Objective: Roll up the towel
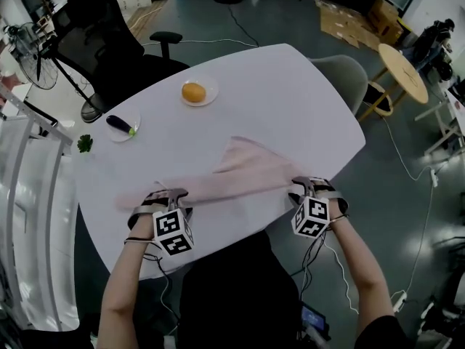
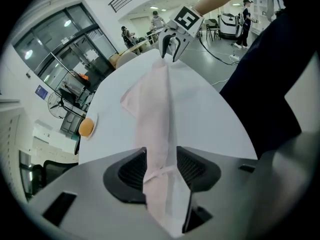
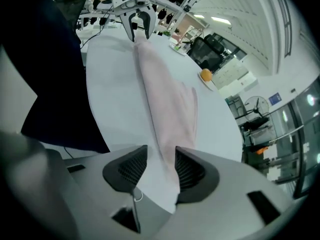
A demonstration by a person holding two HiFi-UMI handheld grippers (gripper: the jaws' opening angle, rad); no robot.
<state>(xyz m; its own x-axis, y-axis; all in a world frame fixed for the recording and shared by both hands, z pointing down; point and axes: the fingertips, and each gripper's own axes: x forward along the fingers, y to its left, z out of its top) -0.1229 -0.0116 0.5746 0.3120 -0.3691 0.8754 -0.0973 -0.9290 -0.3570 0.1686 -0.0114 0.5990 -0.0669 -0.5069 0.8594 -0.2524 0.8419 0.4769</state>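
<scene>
Pink towel [image 1: 240, 174] pulled into a band between two grippers at the near edge of a white table [image 1: 290, 100].

The rounded table carries everything. The towel is bunched into a long strip running along the table's near edge, and a loose triangular flap spreads from it toward the middle. The left gripper [image 1: 167, 195] is clamped on the strip's left end by the near-left corner, with cloth filling the gap between its pads. The right gripper [image 1: 309, 186] is clamped on the other end at the near-right stretch of the edge, and the cloth's tip hangs past its pads. Toward the far edge a small plate [image 1: 212, 93] holds an orange [image 1: 193, 92]. By the left edge a second plate [image 1: 116, 135] holds a dark eggplant [image 1: 120, 126], with a green sprig [image 1: 85, 143] just beside it.
</scene>
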